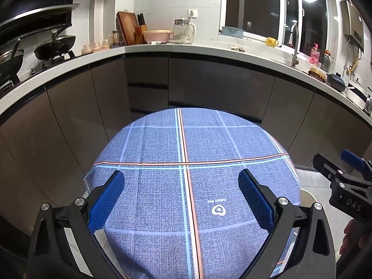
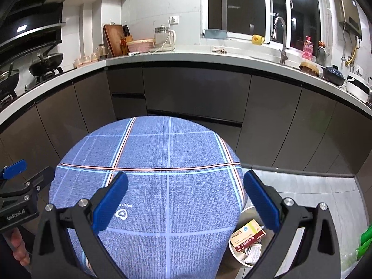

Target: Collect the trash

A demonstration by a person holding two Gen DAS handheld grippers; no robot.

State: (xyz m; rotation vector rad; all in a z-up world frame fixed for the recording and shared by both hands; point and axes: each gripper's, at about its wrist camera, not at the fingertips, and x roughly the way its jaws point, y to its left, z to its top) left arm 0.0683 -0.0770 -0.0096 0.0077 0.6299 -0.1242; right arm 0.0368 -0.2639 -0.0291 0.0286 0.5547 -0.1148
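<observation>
I am holding my left claw (image 1: pixel 181 195) over the round tabletop (image 1: pixel 162 144), its blue pads (image 1: pixel 107 200) standing wide apart with nothing between them. My right claw (image 2: pixel 186 197) is hovering beside it over the same tabletop, and its pads (image 2: pixel 261 200) are spread apart too, gripping nothing. Each claw is showing at the edge of the other's view: the right one is poking in at the far right of the left camera, the left one at the far left of the right camera.

Under both claws a blue checked cloth (image 2: pixel 162 197) is covering the tabletop, with pale blue and pink lines crossing it and a small white heart logo (image 2: pixel 121 214) printed near me.

Just past the tabletop's right edge, lower down, a white bin (image 2: pixel 234 253) is sitting on the floor. The trash is lying inside it: a red and cream box (image 2: pixel 247 234) on top, with smaller printed packets (image 2: pixel 252 253) under it. Something bright green (image 2: pixel 365 239) is peeking in at the far right edge; I cannot tell what it is.

Farther off, dark cabinet fronts (image 2: pixel 197 90) are curving around the room under a white counter (image 2: pixel 209 54). On it a kettle (image 2: pixel 164 37), a pink basket (image 2: pixel 140 45), a chopping board (image 2: pixel 111 38) and a yellow mug (image 2: pixel 258 39) are standing, a tap (image 2: pixel 280 39) is rising near the dark window (image 2: pixel 246 4), and pans (image 2: pixel 46 64) are sitting on the stove at the left.
</observation>
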